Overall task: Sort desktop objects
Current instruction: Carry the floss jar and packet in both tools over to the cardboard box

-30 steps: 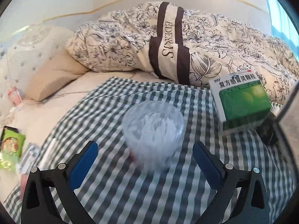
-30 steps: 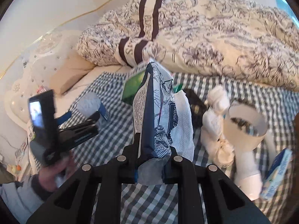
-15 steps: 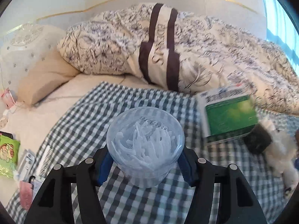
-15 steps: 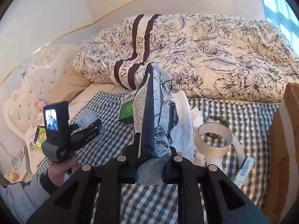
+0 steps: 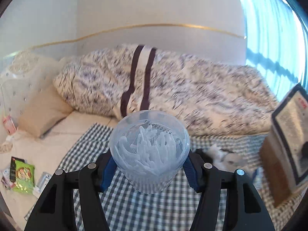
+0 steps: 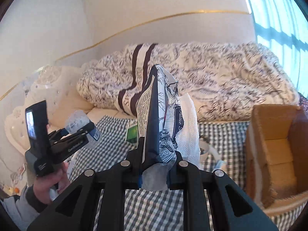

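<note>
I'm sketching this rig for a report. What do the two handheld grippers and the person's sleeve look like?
Both grippers are black, with angular cut-out linkages, silver pivot pins and blue finger pads. The left gripper also shows from the side in the right wrist view, with a black handle, a small lit screen and pale lettering on its body. The right gripper matches. The sleeve is grey.

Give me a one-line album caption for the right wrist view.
Right gripper clamps a tissue pack above the checked cloth, cardboard box alongside.
</note>
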